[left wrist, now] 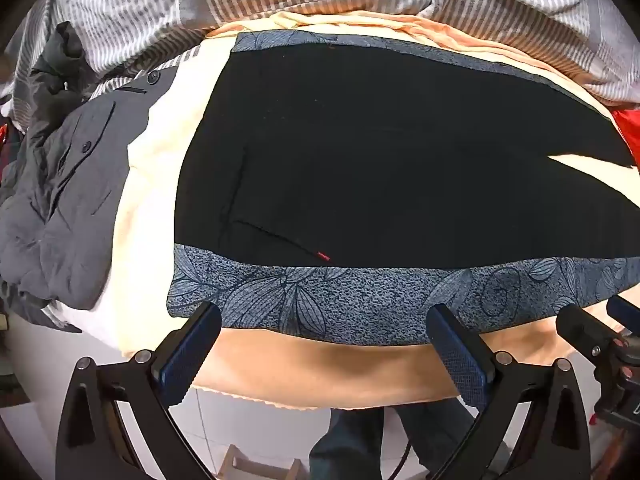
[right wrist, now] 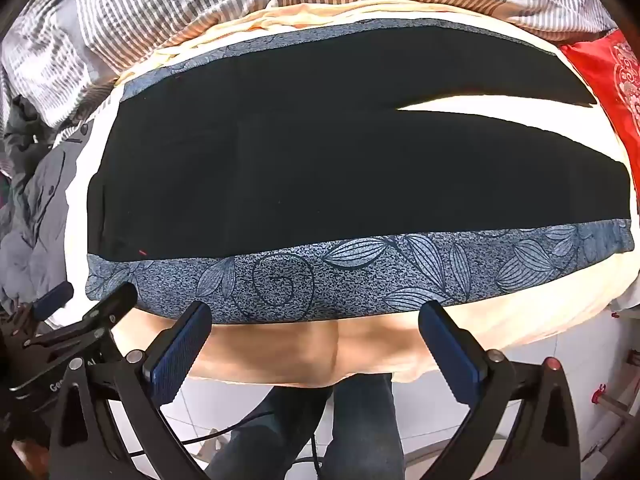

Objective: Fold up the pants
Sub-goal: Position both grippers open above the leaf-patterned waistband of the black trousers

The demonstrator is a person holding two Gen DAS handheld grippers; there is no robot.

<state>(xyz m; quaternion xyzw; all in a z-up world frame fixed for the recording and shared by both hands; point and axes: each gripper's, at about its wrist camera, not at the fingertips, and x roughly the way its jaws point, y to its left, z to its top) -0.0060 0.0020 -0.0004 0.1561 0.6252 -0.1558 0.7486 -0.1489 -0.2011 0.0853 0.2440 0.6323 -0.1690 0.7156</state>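
Hovering above the near edge of the bed (left wrist: 280,376), both grippers — left (left wrist: 324,344), right (right wrist: 316,340) — fingers wide, gripping nothing. Black pants (right wrist: 320,184) spread flat mid-frame on a blue mat (right wrist: 360,276), legs toward frame right — laid out, likely, for a first fold.

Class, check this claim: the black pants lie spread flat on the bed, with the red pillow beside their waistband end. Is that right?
Not quite. The right wrist view shows the red pillow beside the leg ends of the black pants; the grey jacket lies by the waistband end.
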